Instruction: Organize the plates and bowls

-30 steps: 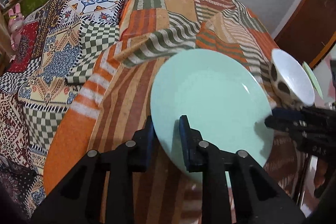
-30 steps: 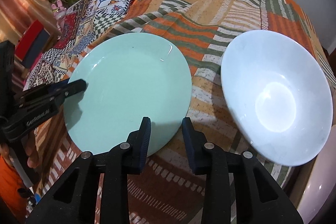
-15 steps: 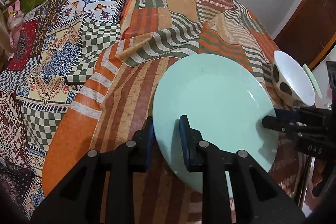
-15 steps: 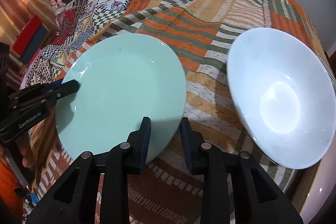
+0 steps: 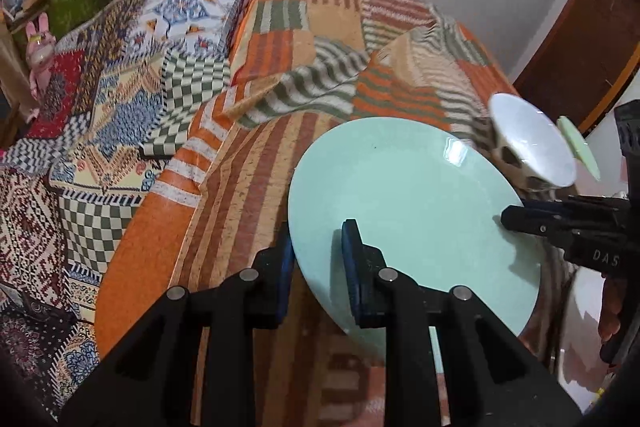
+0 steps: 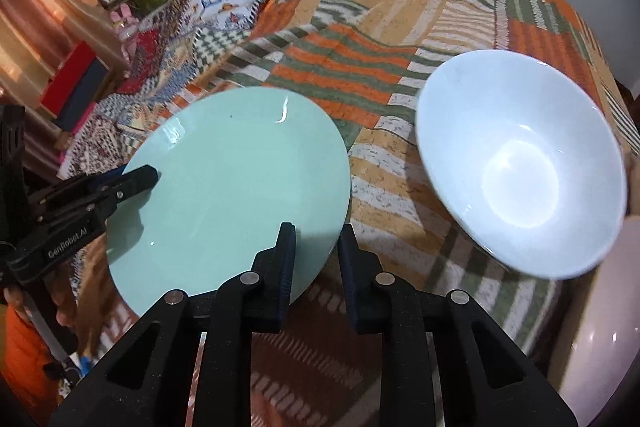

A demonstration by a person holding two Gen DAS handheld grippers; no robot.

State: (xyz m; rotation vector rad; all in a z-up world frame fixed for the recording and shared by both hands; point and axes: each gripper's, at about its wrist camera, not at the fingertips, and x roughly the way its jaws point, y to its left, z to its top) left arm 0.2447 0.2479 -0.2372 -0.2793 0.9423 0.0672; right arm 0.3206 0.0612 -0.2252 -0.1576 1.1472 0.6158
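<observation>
A mint-green plate (image 5: 400, 195) (image 6: 232, 179) hangs tilted above the striped tablecloth, held by two opposite rims. My left gripper (image 5: 318, 243) is shut on its near-left rim, one finger over the plate and one under. My right gripper (image 6: 316, 243) has the opposite rim between its jaws, and they are closing tight on it. Each gripper shows in the other view: the right gripper (image 5: 510, 219) at the plate's right edge, the left gripper (image 6: 150, 175) at its left edge. A white bowl (image 6: 516, 163) (image 5: 528, 143) with a spotted outside stands to the right of the plate.
The tablecloth (image 6: 400, 39) lies rumpled in folds behind the plate. A patchwork-covered surface (image 5: 120, 107) lies to the left, with toys and boxes beyond it. Behind the bowl a small green dish (image 5: 576, 147) shows edge-on. A wooden door (image 5: 580, 47) is at the right.
Both grippers have risen with the green plate, which now sits higher and more tilted over the cloth. The right gripper's fingers have drawn closer together on the rim.
</observation>
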